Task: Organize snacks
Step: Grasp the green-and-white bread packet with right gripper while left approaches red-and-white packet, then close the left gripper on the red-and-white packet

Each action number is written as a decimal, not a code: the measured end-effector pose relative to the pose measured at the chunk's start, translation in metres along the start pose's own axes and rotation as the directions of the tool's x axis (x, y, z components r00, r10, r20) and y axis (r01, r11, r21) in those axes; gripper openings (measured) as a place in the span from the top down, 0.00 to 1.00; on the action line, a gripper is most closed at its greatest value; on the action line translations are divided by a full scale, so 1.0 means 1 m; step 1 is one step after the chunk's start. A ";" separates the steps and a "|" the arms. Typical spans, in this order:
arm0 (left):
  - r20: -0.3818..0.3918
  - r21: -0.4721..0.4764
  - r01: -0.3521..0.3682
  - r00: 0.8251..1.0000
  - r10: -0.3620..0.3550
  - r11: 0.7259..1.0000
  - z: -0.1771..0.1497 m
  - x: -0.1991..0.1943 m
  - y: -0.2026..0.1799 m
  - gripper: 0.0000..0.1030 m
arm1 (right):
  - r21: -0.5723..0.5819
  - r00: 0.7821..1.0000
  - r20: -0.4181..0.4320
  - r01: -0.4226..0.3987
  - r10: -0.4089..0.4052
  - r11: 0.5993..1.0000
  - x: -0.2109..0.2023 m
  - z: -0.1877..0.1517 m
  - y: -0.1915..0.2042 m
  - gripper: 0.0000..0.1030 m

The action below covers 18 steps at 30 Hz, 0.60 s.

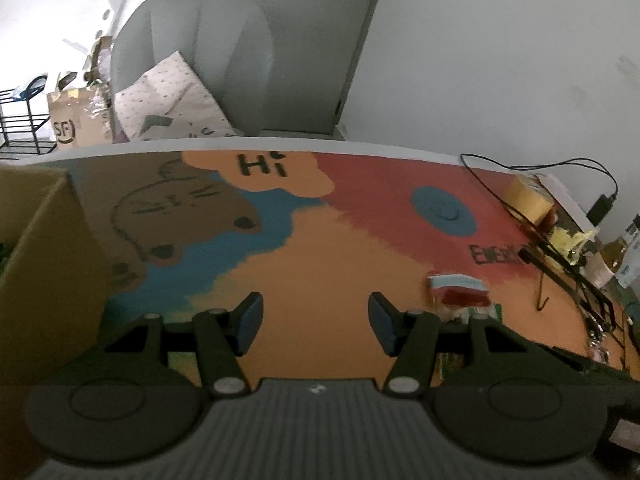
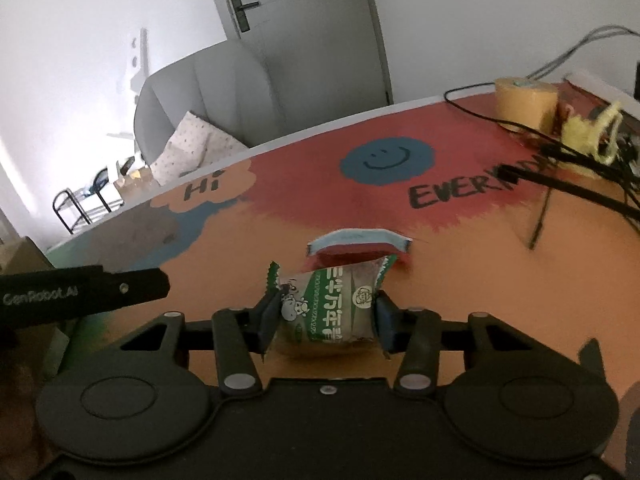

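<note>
Between my right tongs, clamped from both sides, sits a green-and-white snack packet; its script is unreadable. Just beyond lies a red snack packet, unsorted. My left tongs hang released, empty, a cardboard box at their left. Mat reads "Hi", "EVERY…".
</note>
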<state>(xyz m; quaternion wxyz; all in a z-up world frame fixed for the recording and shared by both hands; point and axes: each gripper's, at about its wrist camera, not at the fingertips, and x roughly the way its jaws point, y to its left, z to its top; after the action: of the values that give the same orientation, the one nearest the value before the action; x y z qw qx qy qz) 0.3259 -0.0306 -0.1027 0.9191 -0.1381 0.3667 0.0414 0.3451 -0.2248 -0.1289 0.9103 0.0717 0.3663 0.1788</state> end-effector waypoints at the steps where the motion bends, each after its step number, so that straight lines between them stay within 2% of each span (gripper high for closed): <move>1: 0.001 0.004 0.005 1.000 -0.005 1.000 0.000 0.001 -0.004 0.44 | 0.016 1.000 -0.001 -0.006 0.006 1.000 -0.002 0.000 -0.005 0.55; 10: -0.015 0.043 0.045 0.999 -0.044 0.998 -0.004 0.012 -0.042 0.40 | 0.086 1.000 0.020 0.008 -0.010 0.996 -0.018 -0.001 -0.039 0.55; 16: -0.019 0.061 0.047 0.999 -0.046 0.997 -0.005 0.025 -0.061 0.26 | 0.122 0.999 0.030 0.029 -0.033 0.992 -0.022 -0.002 -0.060 0.55; 18: -0.033 0.057 0.049 0.998 -0.047 0.997 -0.004 0.032 -0.065 0.25 | 0.136 0.998 0.036 0.037 -0.043 0.990 -0.023 -0.002 -0.066 0.55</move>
<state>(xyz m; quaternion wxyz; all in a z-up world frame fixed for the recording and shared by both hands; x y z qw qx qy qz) 0.3579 -0.0950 -0.1131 0.9176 -0.1207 0.3787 0.0066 0.3467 -0.2948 -0.1333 0.9137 0.1293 0.3613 0.1338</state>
